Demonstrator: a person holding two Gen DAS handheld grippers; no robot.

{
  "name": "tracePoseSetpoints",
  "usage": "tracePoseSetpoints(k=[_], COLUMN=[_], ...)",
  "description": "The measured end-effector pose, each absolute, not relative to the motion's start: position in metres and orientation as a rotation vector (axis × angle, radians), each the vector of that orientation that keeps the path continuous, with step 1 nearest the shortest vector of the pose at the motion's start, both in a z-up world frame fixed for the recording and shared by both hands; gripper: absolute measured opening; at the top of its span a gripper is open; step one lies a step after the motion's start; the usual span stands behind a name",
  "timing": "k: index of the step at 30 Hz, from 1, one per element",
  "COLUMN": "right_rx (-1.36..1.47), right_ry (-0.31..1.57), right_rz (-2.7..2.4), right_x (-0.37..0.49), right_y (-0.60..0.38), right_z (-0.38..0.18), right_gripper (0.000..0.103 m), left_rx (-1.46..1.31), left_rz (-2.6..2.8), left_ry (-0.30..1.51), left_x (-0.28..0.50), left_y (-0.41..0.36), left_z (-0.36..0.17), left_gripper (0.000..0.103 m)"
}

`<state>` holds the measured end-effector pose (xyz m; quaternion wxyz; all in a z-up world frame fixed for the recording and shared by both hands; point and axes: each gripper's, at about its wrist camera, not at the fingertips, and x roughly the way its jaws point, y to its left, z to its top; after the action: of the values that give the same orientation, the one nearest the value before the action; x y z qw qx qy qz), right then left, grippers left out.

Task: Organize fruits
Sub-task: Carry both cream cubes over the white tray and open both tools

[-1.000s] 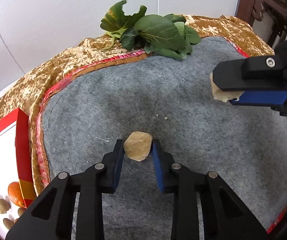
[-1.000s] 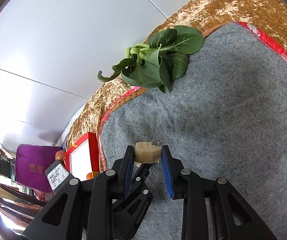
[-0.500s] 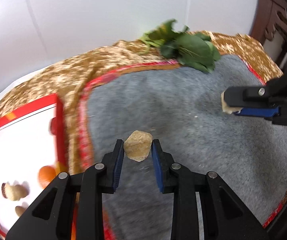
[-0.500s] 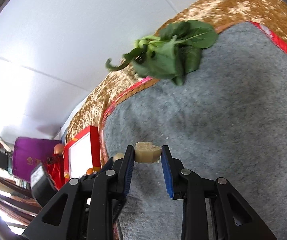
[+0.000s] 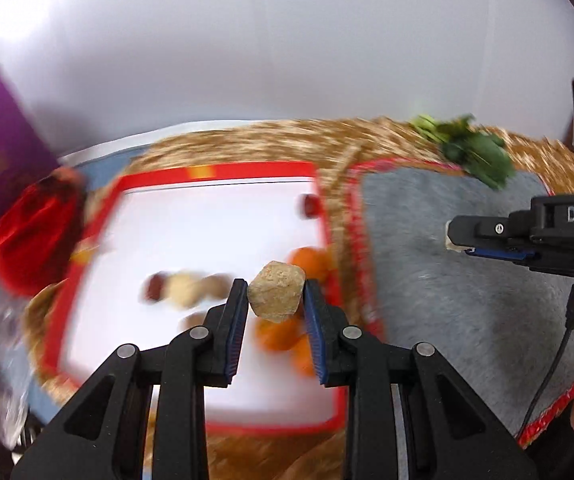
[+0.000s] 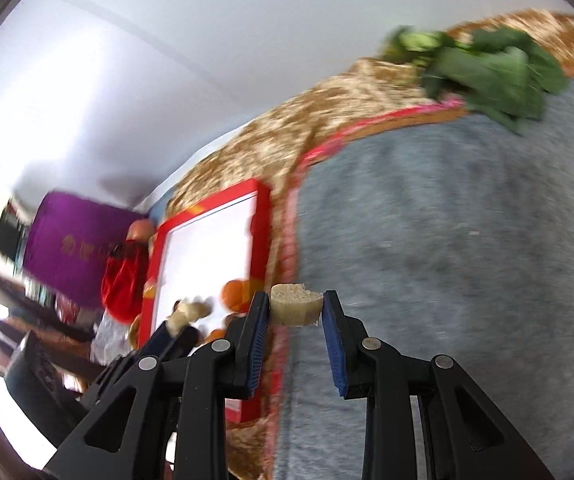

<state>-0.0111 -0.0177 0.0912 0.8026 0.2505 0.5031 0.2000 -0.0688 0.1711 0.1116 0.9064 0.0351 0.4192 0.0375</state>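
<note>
Grey felt mat (image 5: 467, 300) is my landmark, w/ gold cloth (image 5: 255, 140) under it. The red-rimmed white tray (image 5: 215, 170) sits just beside the mat's left edge; that's where the fruit goes, I reckon, since oranges (image 5: 307, 262) and some pale lumps (image 5: 185, 288) already lie in it, blurred. Leafy greens (image 5: 475, 156) lie on the mat's far edge, well apart from the tray; not fruit, so I'd leave them there.

My left gripper (image 5: 275, 304) is clamped narrow on a tan chunk (image 5: 275, 294), hanging over the tray's mat-side part, above the oranges. Held high, prob. so it clears the rim before release.

My right gripper (image 6: 296, 312) pinches a pale wedge (image 6: 296, 309) over the mat's left edge, close to the tray, prob. waiting its turn. Can't tell what fruit either piece is.
</note>
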Motion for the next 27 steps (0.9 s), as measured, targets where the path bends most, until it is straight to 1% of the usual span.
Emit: tracePoseSetpoints(k=[8,17,22,27], right_rx=[0.426,0.256,0.191,0.153], right_ry=[1.022,1.009,1.038,1.078], right_rz=[0.580,0.648,0.639,0.630], right_x=[-0.036,-0.059,-0.059,-0.058], right_y=[0.041,0.088,0.102,0.114], right_z=[0.109,0.107,0.094,0.078], right_gripper=[0.027,0.027,0.027,0.027], left_rx=[0.032,0.002,-0.022,-0.085], left_rz=[0.239,0.277,0.298,0.315], left_ry=[0.817,0.818,0.848,0.933], left_x=[-0.117,-0.115,-0.112,-0.104], left_y=[0.215,0.235,0.248,0.264], left_z=[0.126,0.123,0.116,0.098], left_gripper=[0.026,0.026,0.026,0.026])
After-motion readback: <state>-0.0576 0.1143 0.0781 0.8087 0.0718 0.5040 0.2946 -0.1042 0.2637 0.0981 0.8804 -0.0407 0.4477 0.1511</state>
